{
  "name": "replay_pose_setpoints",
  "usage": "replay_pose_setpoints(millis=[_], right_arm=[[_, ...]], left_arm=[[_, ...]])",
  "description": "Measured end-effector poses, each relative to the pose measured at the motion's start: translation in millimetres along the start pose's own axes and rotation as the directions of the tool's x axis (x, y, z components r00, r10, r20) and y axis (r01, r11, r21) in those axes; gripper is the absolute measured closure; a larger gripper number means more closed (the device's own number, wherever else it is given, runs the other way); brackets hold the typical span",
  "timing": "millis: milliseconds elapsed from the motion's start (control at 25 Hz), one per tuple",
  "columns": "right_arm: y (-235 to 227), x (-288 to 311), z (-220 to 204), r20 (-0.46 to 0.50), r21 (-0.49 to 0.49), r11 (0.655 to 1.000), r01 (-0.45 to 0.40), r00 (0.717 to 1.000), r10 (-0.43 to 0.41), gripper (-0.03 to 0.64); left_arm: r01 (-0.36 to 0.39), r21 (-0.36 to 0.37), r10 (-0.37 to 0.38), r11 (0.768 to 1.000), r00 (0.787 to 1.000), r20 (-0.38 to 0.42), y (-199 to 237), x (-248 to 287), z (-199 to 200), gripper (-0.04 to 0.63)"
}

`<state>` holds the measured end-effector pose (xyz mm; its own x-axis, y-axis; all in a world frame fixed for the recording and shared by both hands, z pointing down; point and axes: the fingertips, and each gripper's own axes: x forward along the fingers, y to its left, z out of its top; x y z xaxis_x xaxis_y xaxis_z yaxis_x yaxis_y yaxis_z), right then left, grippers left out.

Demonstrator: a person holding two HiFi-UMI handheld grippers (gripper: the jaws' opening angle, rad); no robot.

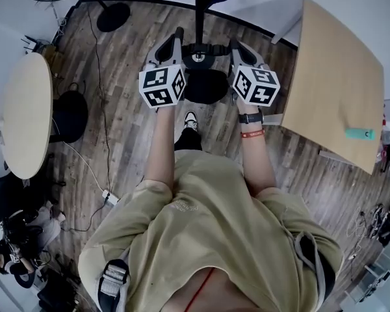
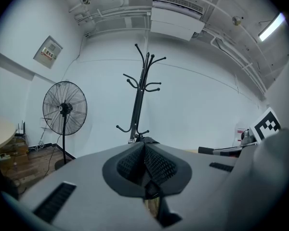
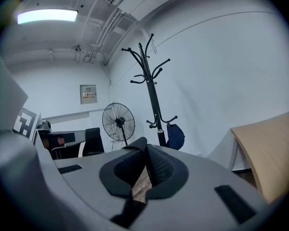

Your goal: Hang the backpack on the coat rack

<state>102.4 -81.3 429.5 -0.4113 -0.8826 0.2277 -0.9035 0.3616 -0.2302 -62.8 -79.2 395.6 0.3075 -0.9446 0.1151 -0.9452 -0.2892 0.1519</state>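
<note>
Looking at this, you're standing right in front of the rack (image 3: 152, 95) with both grippers up and pointing at it. The left gripper (image 2: 144, 147) is showing its fingers (image 2: 127, 166) pressed together with nothing between them. The right gripper (image 3: 146, 149) is doing the same: fingers (image 3: 163, 168) closed tip to tip, with only floor (image 1: 130, 129) peeking through underneath. So you're not carrying anything.

The backpack (image 3: 176, 136), or what I'm reading as it, is the dark blue bag hanging off a low hook on the right side of the pole. I can't see how the strap is sitting on the hook because it's too small in the right gripper view, and I can't pick the bag out in the left gripper view at all.

My guess is the hang is basically done and you're at the checking stage. If so, here's what I'd be doing:

- Going in with the right gripper, since the bag is hanging on that side.
- Opening the fingers before you're near the strap, not once you're touching it.
- Nudging the loop down to the root of the hook, so it isn't resting out by the tip.
- Keeping the left gripper off the pole, because a tall thin rack is probably going to wobble if you bump it.

Also, there's a black mound (image 1: 205, 86) at the rack's foot between your grippers. I can't tell if it's just the base, so be watching your feet.
</note>
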Motion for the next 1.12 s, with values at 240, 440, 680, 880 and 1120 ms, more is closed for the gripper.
replay_pose_setpoints(millis=[240,440,680,880,1120], right_arm=[[-0.8,51.4,17.5,-0.003,0.012,1.000,0.001,1.000,-0.001,0.598],[-6.5,91.5,27.7,0.005,0.026,1.000,0.015,1.000,-0.015,0.598],[-15.7,133.0,45.1,0.013,0.044,0.999,0.025,1.000,-0.025,0.598],[-14.6,170.2,52.8,0.020,0.053,0.998,0.027,0.999,-0.028,0.598],[-13.1,200.7,73.2,0.056,0.064,0.997,0.039,0.998,-0.043,0.598]], left_arm=[[0.012,-0.019,-0.012,1.000,1.000,0.002,27.4,43.1,15.8,0.571],[-0.001,-0.039,0.001,0.999,1.000,0.004,50.8,80.0,22.0,0.571],[0.013,-0.045,-0.013,0.999,1.000,-0.004,67.8,121.5,29.6,0.571],[0.004,-0.073,-0.004,0.997,1.000,0.007,97.2,152.3,36.2,0.571],[0.057,-0.052,-0.056,0.997,0.998,0.018,109.0,184.1,53.6,0.571]])
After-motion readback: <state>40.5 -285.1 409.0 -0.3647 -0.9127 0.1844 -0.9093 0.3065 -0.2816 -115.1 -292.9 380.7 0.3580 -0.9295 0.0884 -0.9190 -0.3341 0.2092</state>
